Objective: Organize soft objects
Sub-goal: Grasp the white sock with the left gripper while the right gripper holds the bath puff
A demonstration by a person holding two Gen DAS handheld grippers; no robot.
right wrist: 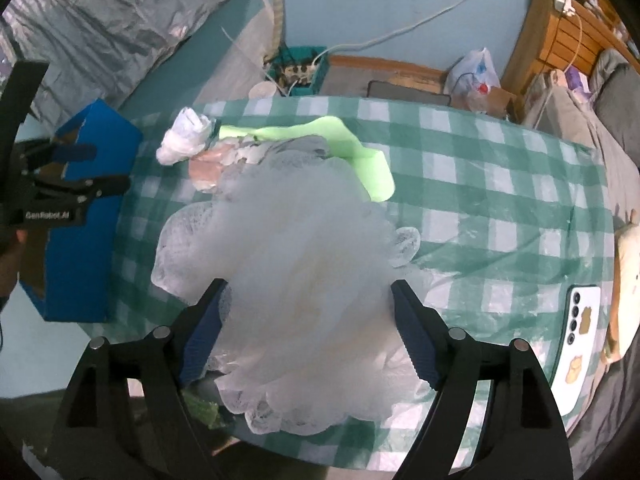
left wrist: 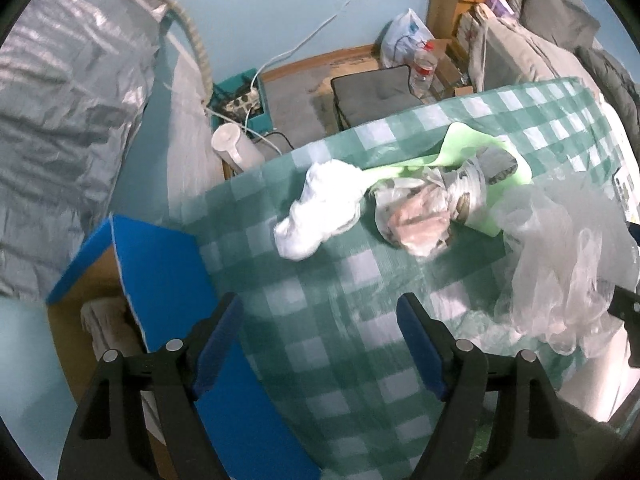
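A white mesh bath puff (right wrist: 304, 280) lies on the green checked tablecloth (right wrist: 480, 184). My right gripper (right wrist: 308, 332) is open with its jaws on either side of the puff. The puff also shows in the left wrist view (left wrist: 560, 264). A white crumpled cloth (left wrist: 320, 212), a clear bag with pinkish contents (left wrist: 416, 220) and a light green foam sheet (left wrist: 472, 148) lie further back. My left gripper (left wrist: 320, 344) is open and empty over the table's left part, next to a blue box (left wrist: 168, 292).
A phone (right wrist: 580, 332) lies at the table's right edge, beside a plush toy (right wrist: 624, 264). The blue cardboard box (right wrist: 80, 216) stands at the table's left. A silver-covered bed, a teal bin with cables, a stool and bags sit beyond the table.
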